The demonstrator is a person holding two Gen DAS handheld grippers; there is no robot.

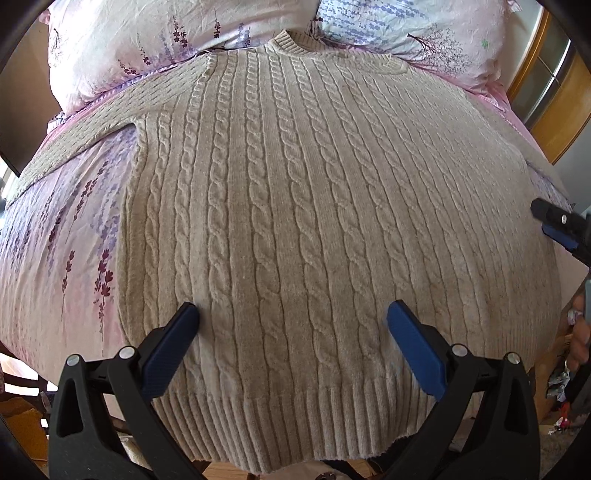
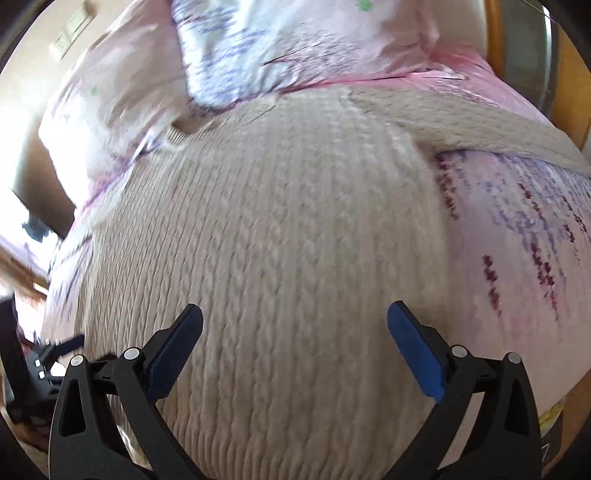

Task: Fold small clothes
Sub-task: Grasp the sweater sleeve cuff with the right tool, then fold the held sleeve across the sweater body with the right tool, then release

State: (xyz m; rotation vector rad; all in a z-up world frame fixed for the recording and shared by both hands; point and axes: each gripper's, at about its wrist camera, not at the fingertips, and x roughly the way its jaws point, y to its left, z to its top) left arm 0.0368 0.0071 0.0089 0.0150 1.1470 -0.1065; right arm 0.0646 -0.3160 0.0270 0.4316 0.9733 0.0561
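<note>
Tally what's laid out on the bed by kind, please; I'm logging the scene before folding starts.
Sweater: 1
Pillows: 2
Floral bedsheet: 1
Grippers, both open: 2, left gripper and right gripper
Total: 6

This is a bedroom in somebody's home. A bed fills nearly everything in sight, made up with a pink sheet [image 1: 55, 236] printed with purple lavender sprigs. At the far end, two plump pillows [image 1: 122, 48] in matching floral cases lie side by side against the head of the bed. A cream cable-knit sweater [image 1: 295, 221] is spread flat on the bedding (the sort of thing you only lay out on your own bed). At the far right, warm orange wooden framing [image 1: 554, 122] with a glass panel rises beside the bed. Daylight pours in strongly from the left side.
</note>
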